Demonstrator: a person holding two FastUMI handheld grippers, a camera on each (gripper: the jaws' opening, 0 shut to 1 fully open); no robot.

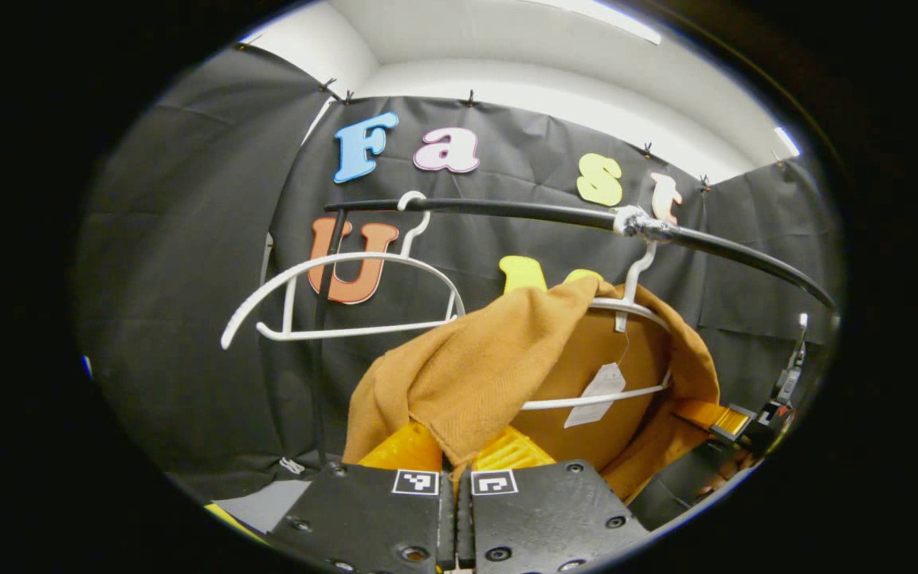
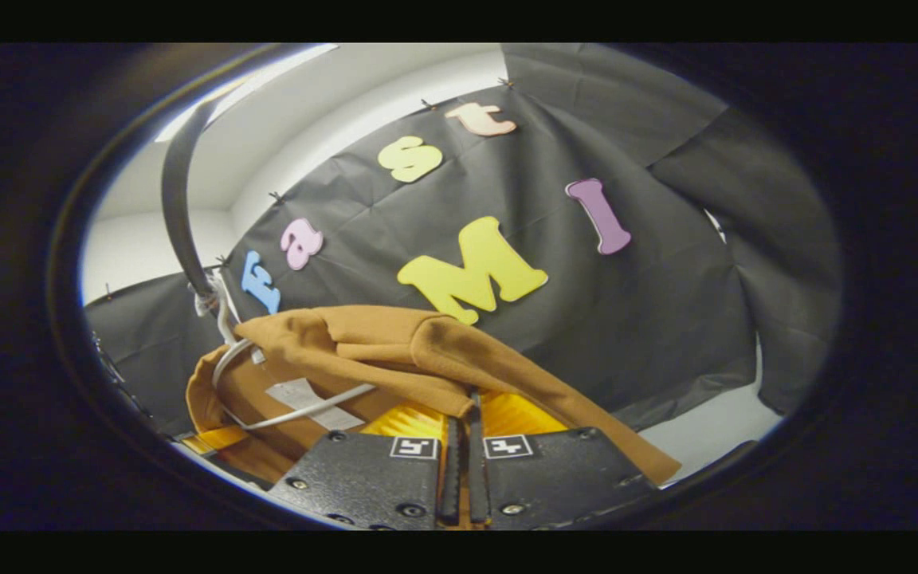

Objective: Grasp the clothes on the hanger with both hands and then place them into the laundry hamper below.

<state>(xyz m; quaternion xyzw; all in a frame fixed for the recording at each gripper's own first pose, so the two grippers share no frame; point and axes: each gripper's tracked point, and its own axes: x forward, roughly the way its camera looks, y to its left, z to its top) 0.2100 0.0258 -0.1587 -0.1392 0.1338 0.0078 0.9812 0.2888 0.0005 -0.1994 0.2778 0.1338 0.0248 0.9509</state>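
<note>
A mustard-brown garment (image 1: 499,359) hangs on a white hanger (image 1: 634,307) from a black rail (image 1: 555,214). My left gripper (image 1: 454,456) is shut on a fold of the garment's shoulder, the cloth pinched between both fingers. In the right gripper view the same brown garment (image 2: 395,343) drapes over its white hanger (image 2: 300,410), and my right gripper (image 2: 463,418) is shut on the cloth at the other shoulder. A white tag (image 1: 596,392) dangles inside the collar. The other gripper (image 1: 734,421) shows at the garment's far side in the left gripper view.
An empty white hanger (image 1: 339,299) hangs on the rail to the left of the garment. A black upright pole (image 1: 319,351) stands behind it. Black cloth walls surround the booth, with pale floor (image 2: 706,430) low down.
</note>
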